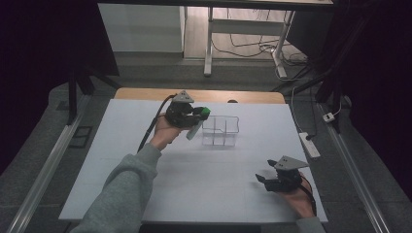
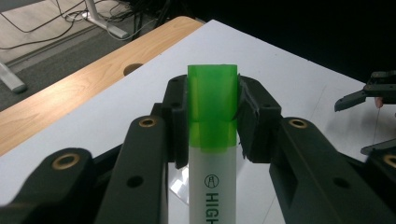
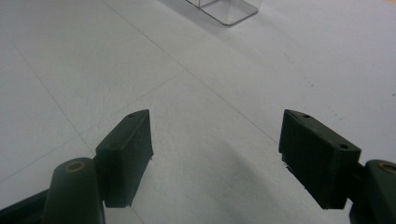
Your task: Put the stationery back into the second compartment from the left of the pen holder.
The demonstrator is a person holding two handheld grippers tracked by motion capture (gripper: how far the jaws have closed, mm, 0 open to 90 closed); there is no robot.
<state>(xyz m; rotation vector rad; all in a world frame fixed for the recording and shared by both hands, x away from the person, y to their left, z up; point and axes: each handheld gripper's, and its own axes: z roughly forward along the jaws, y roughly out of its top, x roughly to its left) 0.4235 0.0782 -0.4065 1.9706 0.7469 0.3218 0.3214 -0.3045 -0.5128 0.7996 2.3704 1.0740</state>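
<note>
Green-capped highlighter (image 2: 212,140): light, rigid, slick plastic; our left claw (image 2: 212,116) clamps its cap, right claw (image 3: 215,154) gapes empty.

Highlighter (image 2: 212,140): barrel cut off at the 6 o'clock edge of the left gripper view; print legible as far as "HIGH"; cap sides covered by the pads of the left gripper (image 2: 212,119).

Clear organiser (image 3: 224,10): cut off at the 12 o'clock edge of the right gripper view; one corner seen.
</note>
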